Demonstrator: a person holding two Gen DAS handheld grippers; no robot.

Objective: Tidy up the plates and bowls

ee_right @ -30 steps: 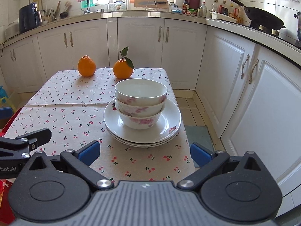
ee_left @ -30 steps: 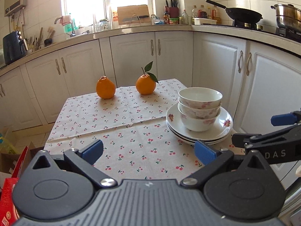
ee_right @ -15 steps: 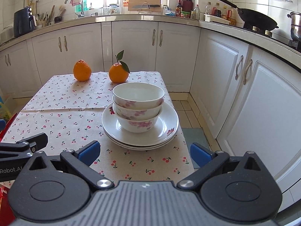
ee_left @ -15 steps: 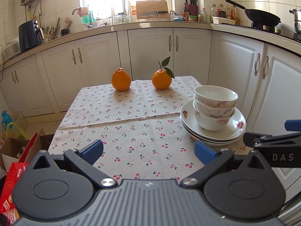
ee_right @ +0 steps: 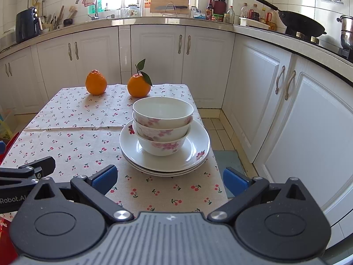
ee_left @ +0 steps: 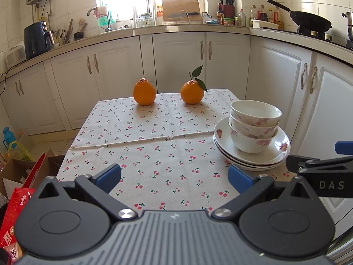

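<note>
A: Hovering left claw (ee_left: 174,174), spread wide, nothing held. Cherry-print tabletop (ee_left: 154,137) bare ahead of it.
B: Bowls (ee_right: 162,125): three nested on stacked plates (ee_right: 194,154), near right edge. Right claw (ee_right: 169,178) also spread, just short.

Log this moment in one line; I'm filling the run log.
left gripper: open, empty | right gripper: open, empty | bowls: nested on stacked plates | oranges: far edge
</note>
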